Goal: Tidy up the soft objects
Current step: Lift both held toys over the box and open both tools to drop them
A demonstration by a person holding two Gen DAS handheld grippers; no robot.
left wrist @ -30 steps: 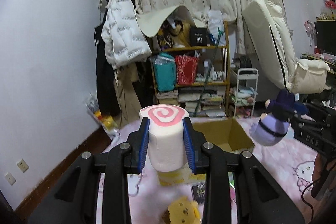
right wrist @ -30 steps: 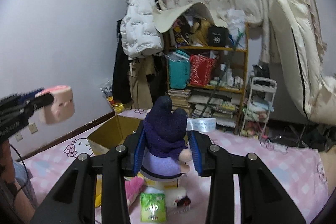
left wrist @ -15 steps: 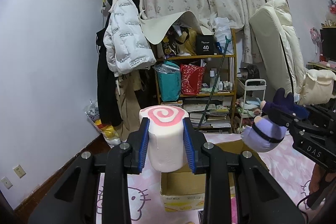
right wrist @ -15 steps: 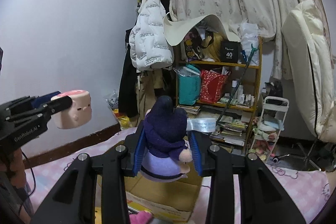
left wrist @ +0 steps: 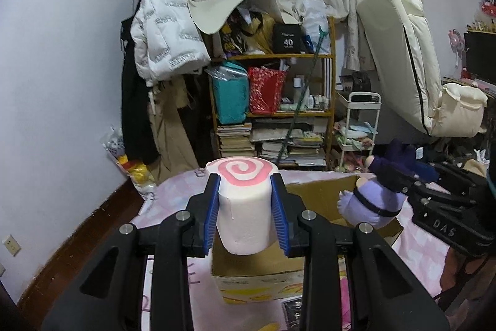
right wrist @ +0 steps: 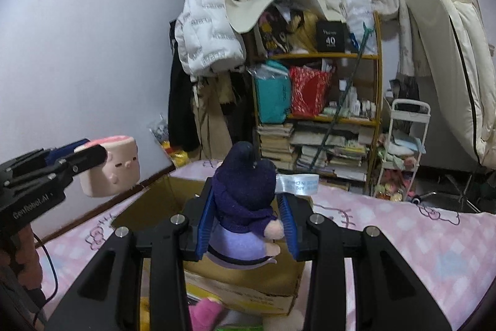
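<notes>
My left gripper [left wrist: 245, 214] is clamped on the roll plush [left wrist: 242, 203], a white cylinder with a pink swirl on its top face, upright between the blue pads [left wrist: 211, 216]. Just beyond and below it sits the open box [left wrist: 316, 194] on the pink sheet [left wrist: 173, 197]; the plush hangs over the box's near edge, above the rim. To the right of that gripper, the right gripper [left wrist: 400, 179] comes in from the side with the purple doll [left wrist: 376, 203] over the box's right wall.

My right gripper [right wrist: 246, 221] is squeezing that doll [right wrist: 245, 207] at its middle, the dark hood up, a white tag [right wrist: 297, 183] sticking out to the right. The box [right wrist: 148, 207] lies directly beneath and ahead. To the left, at about the same height, the left gripper [right wrist: 93, 155] holds the roll plush [right wrist: 110, 169], whose side shows a small face. Something pink [right wrist: 203, 310] lies below the fingers, near the box front; I can't tell what it is.

Farther off stand a cluttered shelf [left wrist: 272, 89] and a white jacket [left wrist: 164, 33] hanging on the wall.
</notes>
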